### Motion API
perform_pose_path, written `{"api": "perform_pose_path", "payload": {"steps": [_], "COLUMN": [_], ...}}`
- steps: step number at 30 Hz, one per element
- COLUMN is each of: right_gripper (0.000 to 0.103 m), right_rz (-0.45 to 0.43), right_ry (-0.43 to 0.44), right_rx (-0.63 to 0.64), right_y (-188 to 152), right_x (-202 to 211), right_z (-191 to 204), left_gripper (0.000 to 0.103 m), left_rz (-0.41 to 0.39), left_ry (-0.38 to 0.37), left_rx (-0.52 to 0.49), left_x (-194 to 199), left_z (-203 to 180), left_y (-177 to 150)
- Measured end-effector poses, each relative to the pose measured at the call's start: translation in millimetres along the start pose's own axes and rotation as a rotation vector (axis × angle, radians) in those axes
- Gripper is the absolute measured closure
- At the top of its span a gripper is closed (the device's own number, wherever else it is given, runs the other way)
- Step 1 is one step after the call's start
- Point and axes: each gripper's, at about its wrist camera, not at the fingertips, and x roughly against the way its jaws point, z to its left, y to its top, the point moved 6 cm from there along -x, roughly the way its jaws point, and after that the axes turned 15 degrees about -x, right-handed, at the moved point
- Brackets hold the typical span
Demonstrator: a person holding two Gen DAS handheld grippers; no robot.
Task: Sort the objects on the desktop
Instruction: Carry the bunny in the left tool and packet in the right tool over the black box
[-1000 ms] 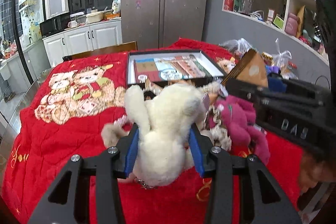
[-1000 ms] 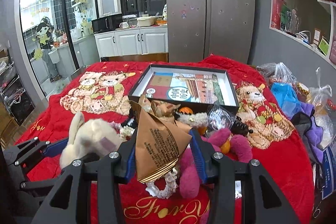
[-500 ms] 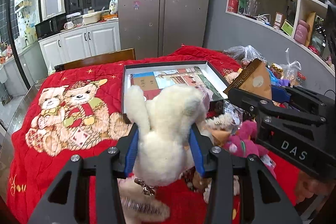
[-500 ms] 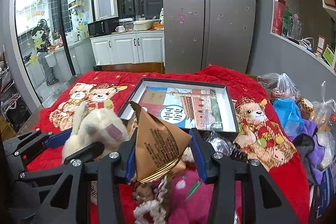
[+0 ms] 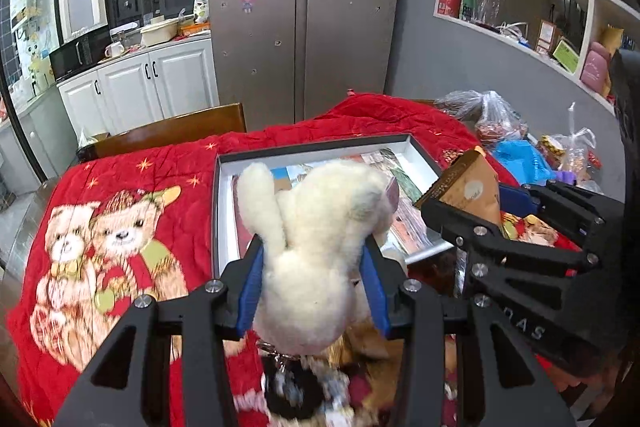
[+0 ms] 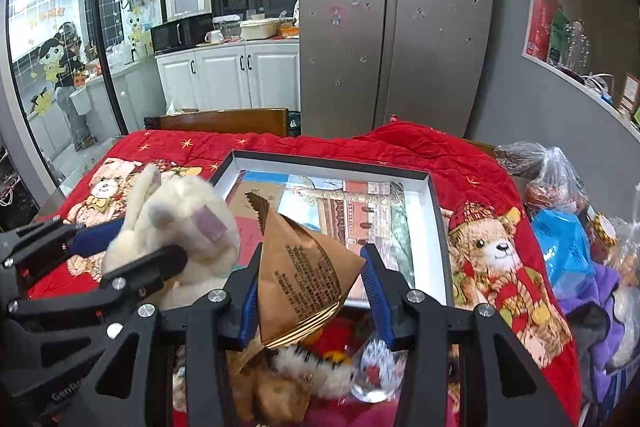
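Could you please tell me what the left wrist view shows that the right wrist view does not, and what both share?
Only the left wrist view shows the upper shelves with a pink pouch. Only the right wrist view shows the glass door with cartoon decals and the bear print right of the tray. Both show the left gripper shut on the white plush rabbit, the right gripper shut on the brown paper packet, and the black-rimmed tray.
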Motion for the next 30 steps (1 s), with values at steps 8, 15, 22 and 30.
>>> {"api": "perform_pose_path", "payload": {"steps": [8, 15, 22, 30], "right_gripper": [0.057, 0.057, 0.057, 0.057], "right_rz": [0.023, 0.053, 0.087, 0.145], "right_ry": [-0.029, -0.037, -0.045, -0.045], "right_rx": [0.012, -0.007, 0.001, -0.003], "right_y": [22.5, 35.3, 36.4, 23.6], "right_x": [-39.6, -73.8, -101.0, -126.9], "right_z": [-9.7, -20.9, -22.7, -27.5], "left_gripper": [0.057, 0.057, 0.056, 0.056], "left_rz": [0.039, 0.022, 0.071, 0.118], "left_ry": [0.001, 0.024, 0.015, 0.014], "left_rx": [0.001, -0.024, -0.008, 0.014], "left_x": [-50.9, -68.0, -96.5, -119.5], "left_z": [16.3, 27.1, 31.8, 35.8], "left_y": [22.5, 51.8, 38.1, 13.2]}}
